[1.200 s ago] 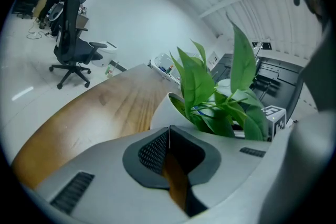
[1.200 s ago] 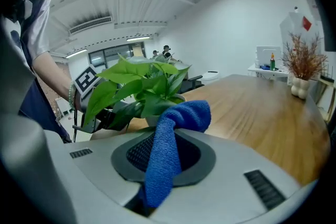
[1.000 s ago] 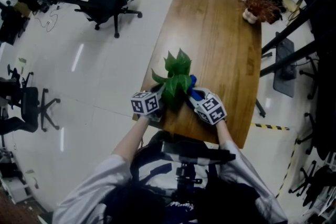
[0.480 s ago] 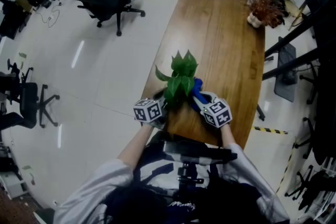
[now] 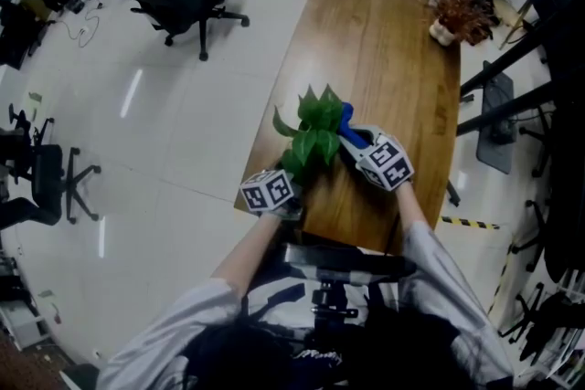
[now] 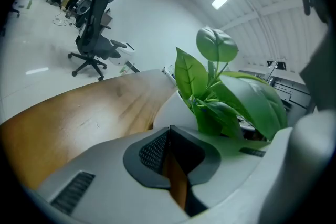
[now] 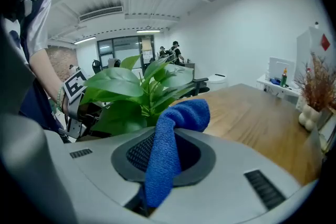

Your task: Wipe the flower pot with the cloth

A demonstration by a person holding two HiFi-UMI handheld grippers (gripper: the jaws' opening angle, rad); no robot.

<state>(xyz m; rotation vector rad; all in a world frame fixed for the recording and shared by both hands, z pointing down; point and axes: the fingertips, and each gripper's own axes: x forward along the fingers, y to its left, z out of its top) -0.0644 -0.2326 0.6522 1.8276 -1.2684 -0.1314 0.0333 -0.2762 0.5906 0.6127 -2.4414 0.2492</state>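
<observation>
Now the right claw (image 7: 160, 139) is clamped on the blue cloth (image 7: 181, 113), which looks soft and floppy, its free end bunched toward the leaves (image 7: 131, 86). The left claw (image 6: 168, 134) is pinched together on nothing, just beside the white flower pot (image 6: 167, 108) at the person's end of the counter (image 6: 79, 113). The pot looks light, smooth and top-heavy, so it's best steadied low on its wall while the cloth rubs.
</observation>
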